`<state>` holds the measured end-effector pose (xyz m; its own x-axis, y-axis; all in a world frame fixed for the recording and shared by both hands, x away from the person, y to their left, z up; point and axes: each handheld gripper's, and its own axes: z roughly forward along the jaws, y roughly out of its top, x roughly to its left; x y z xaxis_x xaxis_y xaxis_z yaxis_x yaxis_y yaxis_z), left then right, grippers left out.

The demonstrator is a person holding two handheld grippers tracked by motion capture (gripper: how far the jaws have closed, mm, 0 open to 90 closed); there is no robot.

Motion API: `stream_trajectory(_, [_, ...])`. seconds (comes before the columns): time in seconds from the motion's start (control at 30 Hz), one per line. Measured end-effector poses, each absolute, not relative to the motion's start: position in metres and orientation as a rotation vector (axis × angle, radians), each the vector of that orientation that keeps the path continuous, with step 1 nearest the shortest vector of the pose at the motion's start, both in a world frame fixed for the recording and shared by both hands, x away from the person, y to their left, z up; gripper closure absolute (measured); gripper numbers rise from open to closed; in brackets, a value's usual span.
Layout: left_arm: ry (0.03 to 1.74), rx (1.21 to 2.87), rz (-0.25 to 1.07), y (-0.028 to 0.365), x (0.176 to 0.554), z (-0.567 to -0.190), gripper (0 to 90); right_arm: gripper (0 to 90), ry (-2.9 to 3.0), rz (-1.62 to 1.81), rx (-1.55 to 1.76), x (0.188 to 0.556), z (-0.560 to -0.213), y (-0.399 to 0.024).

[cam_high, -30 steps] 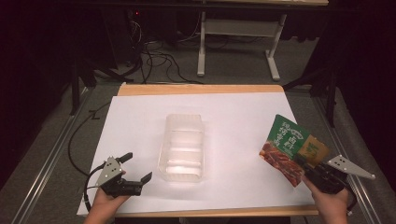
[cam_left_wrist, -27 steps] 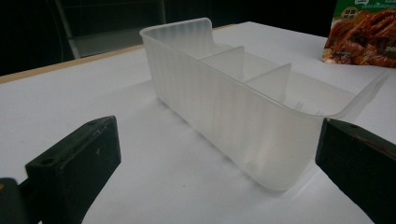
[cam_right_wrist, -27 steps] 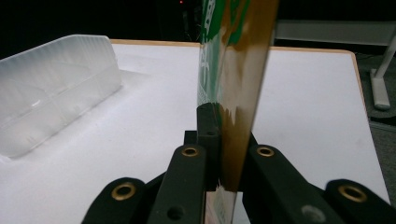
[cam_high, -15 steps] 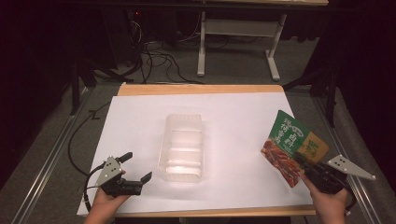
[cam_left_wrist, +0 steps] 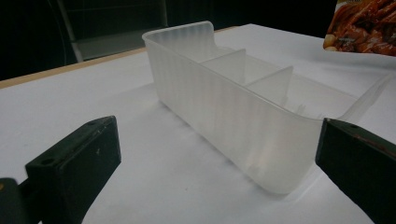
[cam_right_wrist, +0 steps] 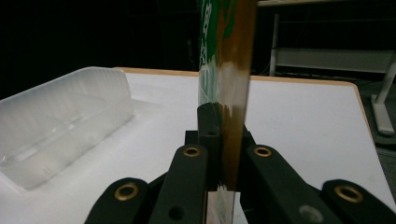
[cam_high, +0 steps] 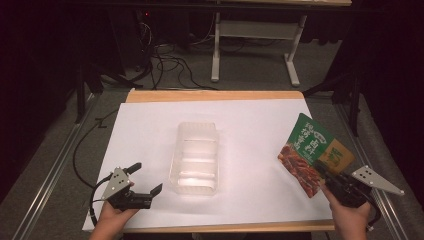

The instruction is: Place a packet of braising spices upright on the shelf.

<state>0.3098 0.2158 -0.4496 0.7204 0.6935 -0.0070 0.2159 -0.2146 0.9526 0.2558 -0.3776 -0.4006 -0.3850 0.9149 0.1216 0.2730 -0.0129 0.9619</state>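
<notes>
Fingers (cam_right_wrist: 205, 126) of the right gripper (cam_high: 324, 176) are clamped on the lower edge of a snack pouch (cam_high: 314, 152); in the right gripper view the pouch stands edge-on between the two black jaws, pinched tight, with no gap visible. Its upper part is cut off by the top of that view, so the print cannot be read there. From the high view the pouch is green with a picture of reddish-brown food and a yellow-brown panel; the lettering is too small to make out. It is held over the right side of the table (cam_high: 260, 117), near the edge, tilted up and away from the person. Whether its lower corner touches the white surface cannot be told, since the gripper body and hand cover that spot.

Left gripper (cam_high: 150, 180): jaws wide apart, nothing between them. It sits low at the front left of the table, pointed toward the clear plastic tray (cam_high: 196, 157), near it but apart. In the left gripper view both jaws are cut off by the frame's lower edge.

Tray: mid-table, long axis running away from the person, translucent, with two cross walls giving three compartments. Contents are hard to judge through the frosted plastic; nothing shows inside. A corner of the pouch appears at the top right of the left gripper view, cropped.

Background beyond the table is dark; cables and a desk frame are barely legible.
</notes>
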Motion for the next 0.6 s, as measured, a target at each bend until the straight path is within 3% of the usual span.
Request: stream_trajectory(0.6, [0.719, 1.768, 0.514, 0.216, 0.309, -0.450, 0.6, 90.0, 1.707, 1.533, 1.172, 0.269, -0.386, -0.344])
